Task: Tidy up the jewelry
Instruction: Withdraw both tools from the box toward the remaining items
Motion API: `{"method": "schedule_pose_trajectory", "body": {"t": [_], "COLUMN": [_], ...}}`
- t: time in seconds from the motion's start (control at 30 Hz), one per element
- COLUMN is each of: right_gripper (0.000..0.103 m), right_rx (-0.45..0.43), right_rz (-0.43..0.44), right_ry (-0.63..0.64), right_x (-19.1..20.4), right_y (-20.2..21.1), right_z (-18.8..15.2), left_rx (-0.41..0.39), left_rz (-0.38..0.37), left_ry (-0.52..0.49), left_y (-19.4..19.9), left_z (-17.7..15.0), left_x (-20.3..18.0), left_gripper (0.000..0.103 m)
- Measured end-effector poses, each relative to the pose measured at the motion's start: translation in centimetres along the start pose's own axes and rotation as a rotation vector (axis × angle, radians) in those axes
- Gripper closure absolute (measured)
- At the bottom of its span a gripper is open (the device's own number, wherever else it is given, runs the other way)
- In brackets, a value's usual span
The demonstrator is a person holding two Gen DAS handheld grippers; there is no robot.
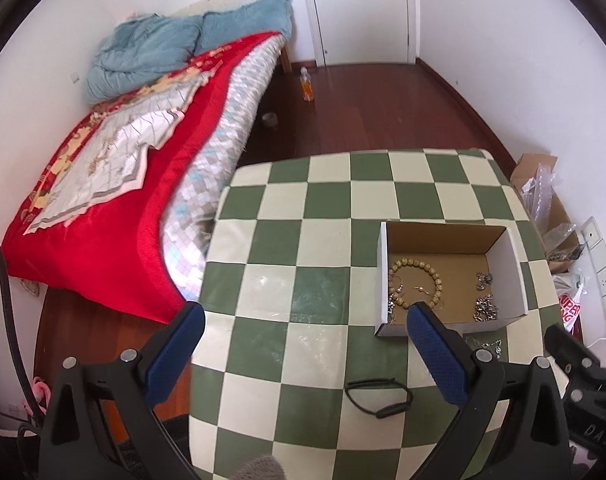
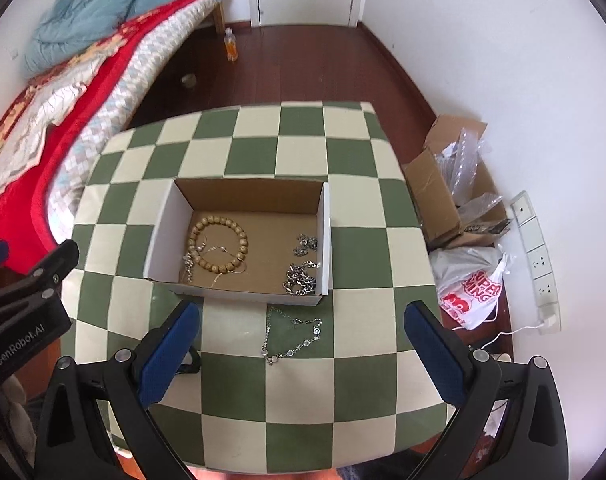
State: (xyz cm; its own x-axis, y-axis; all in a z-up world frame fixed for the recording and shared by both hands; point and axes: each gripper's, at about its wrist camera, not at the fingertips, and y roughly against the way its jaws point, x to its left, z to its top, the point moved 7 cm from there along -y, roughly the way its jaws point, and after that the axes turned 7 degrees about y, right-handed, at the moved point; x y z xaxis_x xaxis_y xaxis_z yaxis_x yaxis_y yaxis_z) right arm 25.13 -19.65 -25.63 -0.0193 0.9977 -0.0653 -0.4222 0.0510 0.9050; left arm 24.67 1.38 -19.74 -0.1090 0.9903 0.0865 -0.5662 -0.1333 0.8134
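An open cardboard box (image 2: pixel 163 220) (image 1: pixel 513 268) sits on the green-and-cream checkered table (image 2: pixel 343 200) (image 1: pixel 283 240). Inside lie a wooden bead bracelet (image 2: pixel 223 246) (image 1: pixel 417 264), thin chains (image 2: pixel 191 260) and silver chain pieces (image 2: pixel 301 276) (image 1: pixel 485 308). A silver necklace (image 2: pixel 293 336) (image 1: pixel 485 344) lies on the table in front of the box. A black band (image 1: pixel 379 396) lies nearer, partly hidden behind my right gripper's left finger (image 2: pixel 189 362). My left gripper (image 1: pixel 307 352) is open and empty above the table's left part. My right gripper (image 2: pixel 303 352) is open and empty, over the necklace.
A bed with a red cover (image 1: pixel 103 208) stands left of the table. An orange bottle (image 1: pixel 307 84) stands on the wood floor. A cardboard box with plastic wrap (image 2: pixel 451 184), a white printed bag (image 2: pixel 475 288) and a power strip (image 2: pixel 537 256) lie at the right wall.
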Motion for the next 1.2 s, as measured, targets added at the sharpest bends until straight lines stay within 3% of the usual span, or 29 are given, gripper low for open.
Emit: {"method": "schedule_pose_trajectory", "body": {"t": [0.43, 0.57, 0.67, 0.9, 1.03, 1.13, 1.2], "right_gripper": [0.000, 0.000, 0.000, 0.001, 0.010, 0.024, 0.025], "right_rx": [-0.147, -0.174, -0.184, -0.047, 0.076, 0.147, 0.180], "right_rz": [-0.018, 0.000, 0.014, 0.014, 0.083, 0.127, 0.129], "right_ry": [-0.046, -0.063, -0.090, -0.174, -0.254, -0.313, -0.330], "right_x": [-0.1, 0.1, -0.3, -2.9, -4.0, -4.2, -4.0], "right_y": [7.7, 9.3, 9.4, 2.7, -3.6, -7.9, -10.2], "right_z": [-1.7, -2.3, -2.8, -5.2, -7.5, -9.0, -9.6], "left_rx": [-0.121, -0.113, -0.078, 0.045, 0.146, 0.225, 0.274], "left_rz": [-0.035, -0.040, 0.008, 0.124, 0.146, 0.137, 0.115], "left_ry": [0.045, 0.061, 0.041, 0.012, -0.002, 0.021, 0.046], "left_y": [7.2, 6.6, 4.5, -2.7, -6.6, -8.6, -9.5], "left_z": [-0.9, -1.5, -2.4, -6.0, -8.3, -9.8, -10.5], "left_x": [1.6, 2.1, 2.3, 3.0, 2.8, 2.8, 2.7], "left_gripper": [0.000, 0.000, 0.000, 0.000, 0.000, 0.000, 0.000]}}
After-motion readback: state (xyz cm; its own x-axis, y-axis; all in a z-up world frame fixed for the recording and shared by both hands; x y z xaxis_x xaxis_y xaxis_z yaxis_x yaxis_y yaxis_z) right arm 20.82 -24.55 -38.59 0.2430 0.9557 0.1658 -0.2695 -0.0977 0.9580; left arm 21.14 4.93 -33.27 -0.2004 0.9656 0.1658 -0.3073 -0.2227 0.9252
